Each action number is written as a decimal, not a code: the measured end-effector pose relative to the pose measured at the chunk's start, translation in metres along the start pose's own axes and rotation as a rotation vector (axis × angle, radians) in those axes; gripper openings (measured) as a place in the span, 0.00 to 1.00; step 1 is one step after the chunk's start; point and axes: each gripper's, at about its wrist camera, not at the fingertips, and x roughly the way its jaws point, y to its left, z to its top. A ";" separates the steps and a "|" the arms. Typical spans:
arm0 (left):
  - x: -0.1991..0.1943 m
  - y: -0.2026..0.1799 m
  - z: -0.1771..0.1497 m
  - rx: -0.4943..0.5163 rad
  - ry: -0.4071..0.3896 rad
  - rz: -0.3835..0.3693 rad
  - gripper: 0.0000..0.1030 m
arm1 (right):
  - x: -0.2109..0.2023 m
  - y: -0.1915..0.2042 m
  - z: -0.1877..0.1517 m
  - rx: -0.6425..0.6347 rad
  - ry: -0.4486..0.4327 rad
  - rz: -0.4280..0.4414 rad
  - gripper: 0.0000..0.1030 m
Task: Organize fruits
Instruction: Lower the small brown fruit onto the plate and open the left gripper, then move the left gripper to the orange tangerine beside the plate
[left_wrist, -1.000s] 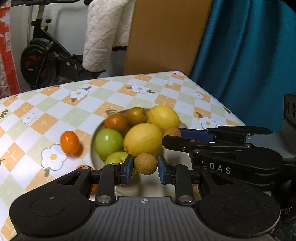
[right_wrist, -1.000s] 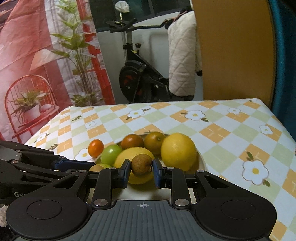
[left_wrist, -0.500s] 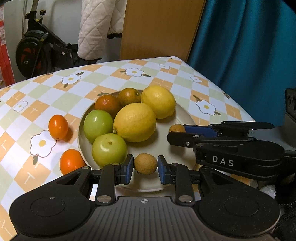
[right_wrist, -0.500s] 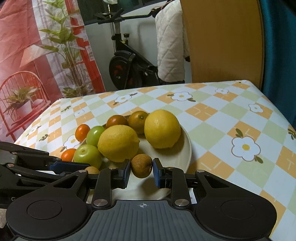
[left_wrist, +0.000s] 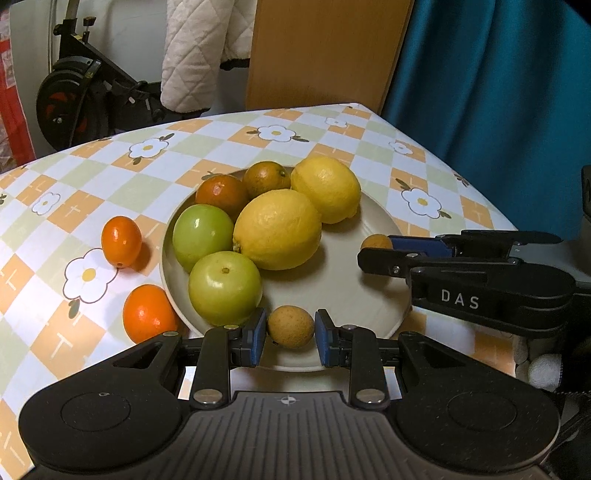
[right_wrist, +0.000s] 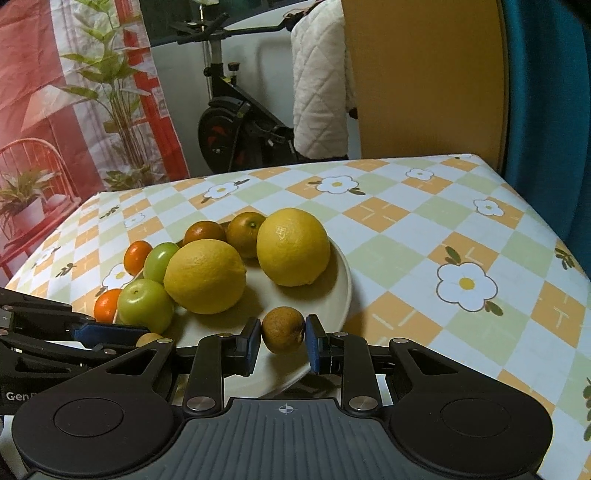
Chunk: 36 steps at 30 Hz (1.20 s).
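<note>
white capital letters "das" are showing on the black side of the right gripper (left_wrist: 376, 245), which is reaching in from three o'clock in the left wrist view; the lettering is sitting on the arm's broad body, back from its fingers. in the right wrist view, white letters reading "gen" are showing at about eight o'clock on the black body of the left gripper (right_wrist: 147, 338), and the word is running off the picture's edge, so the rest cannot be read. no other readable text is appearing in either view.
</note>
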 end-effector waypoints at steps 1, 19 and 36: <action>0.001 0.000 0.000 0.000 0.003 0.002 0.29 | 0.000 0.000 0.000 0.001 0.001 0.001 0.23; -0.009 0.011 -0.003 -0.045 0.005 -0.013 0.35 | -0.006 0.002 0.005 -0.008 -0.015 -0.007 0.25; -0.066 0.077 0.007 -0.192 -0.155 0.088 0.40 | -0.014 0.038 0.020 -0.074 -0.029 0.060 0.25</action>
